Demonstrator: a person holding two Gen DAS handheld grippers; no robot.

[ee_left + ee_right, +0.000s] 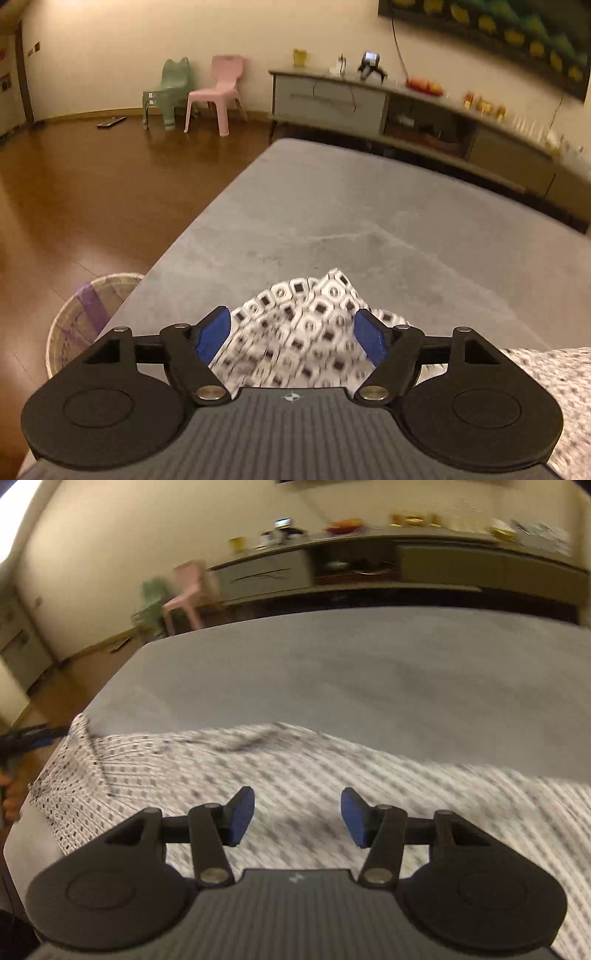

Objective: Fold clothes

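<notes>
We see the left tongs [291,334] spread wide, their blue-padded fingers [212,338] standing well apart. Between them, and rising toward twelve o'clock, a bunched corner of the white garment printed with small dark squares [306,321] lies on the grey fabric-covered bench [332,206]. The cloth sits in the gap, but we cannot tell whether either pad touches it. More of the same garment runs off toward three o'clock along the near edge of the bench.

In the right wrist view, the right tongs [297,818] are also wide open, with nothing held between the blue pads [242,818]. The white garment [258,771] spreads flat beneath and ahead of them, filling the near part of the grey bench [369,672] from nine o'clock round to three o'clock. Its far edge runs across at about twelve o'clock, with a dark seam or trim line along it. The picture is blurred, so we cannot tell how high the pads hang above the cloth. At nine o'clock, at the bench's edge, a hand [11,797] shows partly.

At eight o'clock in the left view, a pale woven basket [85,314] stands on the brown wooden floor [92,192] just beside the bench.
</notes>
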